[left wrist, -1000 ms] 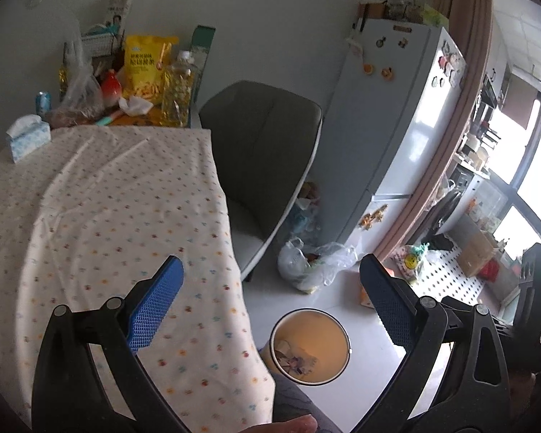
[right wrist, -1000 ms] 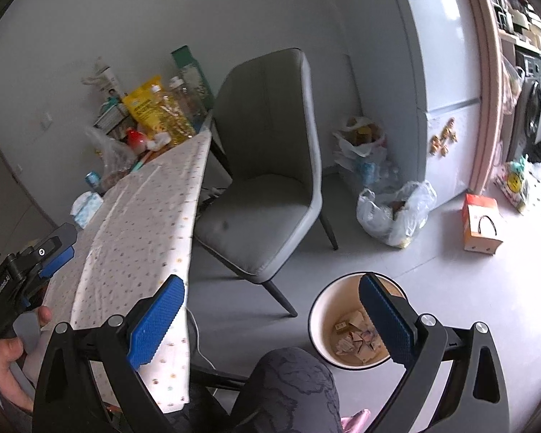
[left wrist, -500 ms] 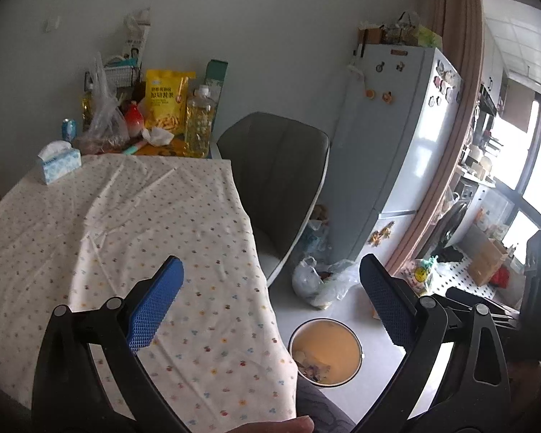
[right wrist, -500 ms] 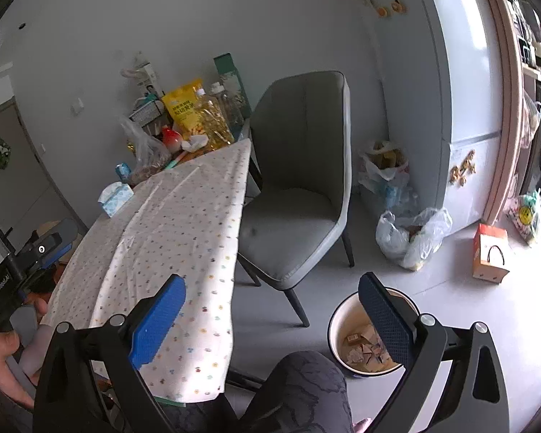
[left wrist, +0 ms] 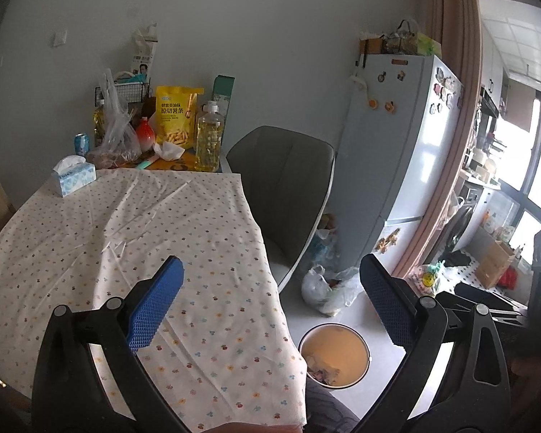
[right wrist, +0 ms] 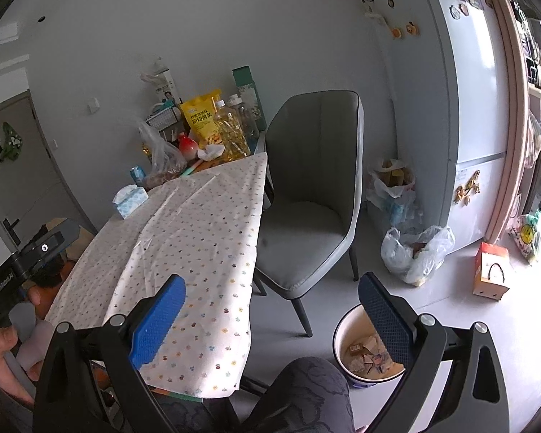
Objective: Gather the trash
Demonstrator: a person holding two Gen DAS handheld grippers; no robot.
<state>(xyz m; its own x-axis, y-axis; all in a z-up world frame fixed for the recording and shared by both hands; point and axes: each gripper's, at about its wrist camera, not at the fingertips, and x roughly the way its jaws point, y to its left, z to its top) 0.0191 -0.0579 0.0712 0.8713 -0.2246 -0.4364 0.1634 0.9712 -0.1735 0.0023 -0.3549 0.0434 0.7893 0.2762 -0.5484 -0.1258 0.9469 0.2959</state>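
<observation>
Left wrist view: left gripper (left wrist: 270,306) spread apart, empty, above the tablecloth (left wrist: 126,238); trash bin (left wrist: 337,355) lower centre. Right wrist view: right gripper (right wrist: 272,319) likewise apart, bin lower right.

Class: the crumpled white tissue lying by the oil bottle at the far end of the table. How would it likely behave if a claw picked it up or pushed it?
The crumpled tissue looks thin and creased, so it would probably squash flat rather than resist. It seems very light and would likely slide when nudged. Nothing round suggests rolling.
</observation>
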